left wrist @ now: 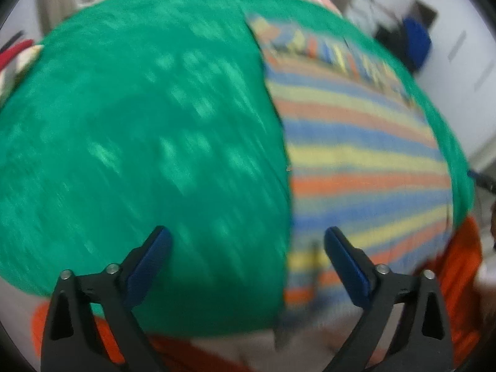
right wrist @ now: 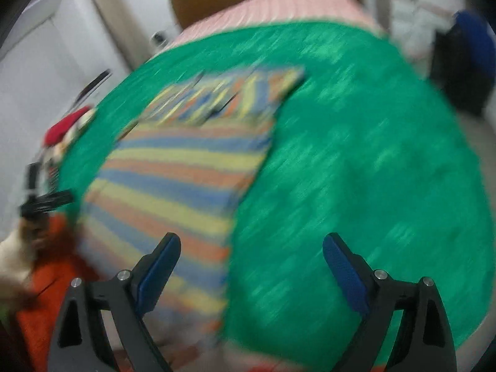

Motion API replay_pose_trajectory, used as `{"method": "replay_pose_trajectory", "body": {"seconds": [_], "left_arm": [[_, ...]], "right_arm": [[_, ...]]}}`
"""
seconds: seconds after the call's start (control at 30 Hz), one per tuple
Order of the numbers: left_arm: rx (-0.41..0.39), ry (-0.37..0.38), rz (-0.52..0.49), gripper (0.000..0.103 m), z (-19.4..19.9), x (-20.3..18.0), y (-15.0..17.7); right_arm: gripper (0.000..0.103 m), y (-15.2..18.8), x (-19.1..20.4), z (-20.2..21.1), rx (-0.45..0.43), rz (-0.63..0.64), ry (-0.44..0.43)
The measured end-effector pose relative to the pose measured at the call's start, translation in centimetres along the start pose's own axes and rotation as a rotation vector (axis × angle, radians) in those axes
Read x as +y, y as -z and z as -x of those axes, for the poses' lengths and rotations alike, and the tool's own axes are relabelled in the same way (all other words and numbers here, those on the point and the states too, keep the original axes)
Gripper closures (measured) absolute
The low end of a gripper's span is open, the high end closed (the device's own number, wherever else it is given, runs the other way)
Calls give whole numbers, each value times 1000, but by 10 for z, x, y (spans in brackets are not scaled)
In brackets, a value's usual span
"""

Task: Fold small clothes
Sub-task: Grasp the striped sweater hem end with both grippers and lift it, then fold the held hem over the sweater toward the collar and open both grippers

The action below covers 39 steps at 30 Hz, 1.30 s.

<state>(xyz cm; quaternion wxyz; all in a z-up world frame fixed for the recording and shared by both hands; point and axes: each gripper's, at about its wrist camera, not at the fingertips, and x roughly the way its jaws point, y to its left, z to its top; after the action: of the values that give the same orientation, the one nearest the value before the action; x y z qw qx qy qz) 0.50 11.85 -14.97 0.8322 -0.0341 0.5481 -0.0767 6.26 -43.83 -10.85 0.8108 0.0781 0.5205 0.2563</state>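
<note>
A small garment striped in blue, yellow and orange [left wrist: 356, 155] lies flat on a green cloth [left wrist: 139, 139], folded into a long narrow shape. In the left wrist view it lies to the right, and my left gripper [left wrist: 248, 238] hangs above its near left edge, open, with nothing between the fingers. In the right wrist view the striped garment [right wrist: 186, 173] lies left of centre on the green cloth [right wrist: 356, 170]. My right gripper [right wrist: 251, 245] hovers above its near right edge, open and empty. Both views are blurred.
An orange fabric [left wrist: 462, 279] lies at the near edge under the green cloth, and a pink striped surface [right wrist: 279, 3] shows at the far side. Red and white items [right wrist: 68, 127] sit at the left edge. A dark blue object [left wrist: 415, 40] stands at the far right.
</note>
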Motion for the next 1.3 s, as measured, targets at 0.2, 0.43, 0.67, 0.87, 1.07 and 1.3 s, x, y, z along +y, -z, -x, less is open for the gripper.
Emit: {"method": "replay_pose_trajectory", "body": {"seconds": [0.2,0.43,0.67,0.87,1.07,1.3], "left_arm": [[99,7,-34,25,-10,-14,21],[193,11,-111,81,-18,-31,31],[195,136,-23,100,15,-6,24],[29,280,56,100,51,19,-39],[-159,240,88,100,32,18,-168],[-193,54,198,38,-61,9,-302]], "right_arm": [[26,52,12,-33,207,-61,-140],[62,68,12,-64,293,-98,-202],[97,53,13,-32,270,-57,-254],[97,5,-11,3,95,-148,-365],[97,-92,-54,-16,-94,-177,-334],[73,-217,-115,-105,-231,-343,-240]]}}
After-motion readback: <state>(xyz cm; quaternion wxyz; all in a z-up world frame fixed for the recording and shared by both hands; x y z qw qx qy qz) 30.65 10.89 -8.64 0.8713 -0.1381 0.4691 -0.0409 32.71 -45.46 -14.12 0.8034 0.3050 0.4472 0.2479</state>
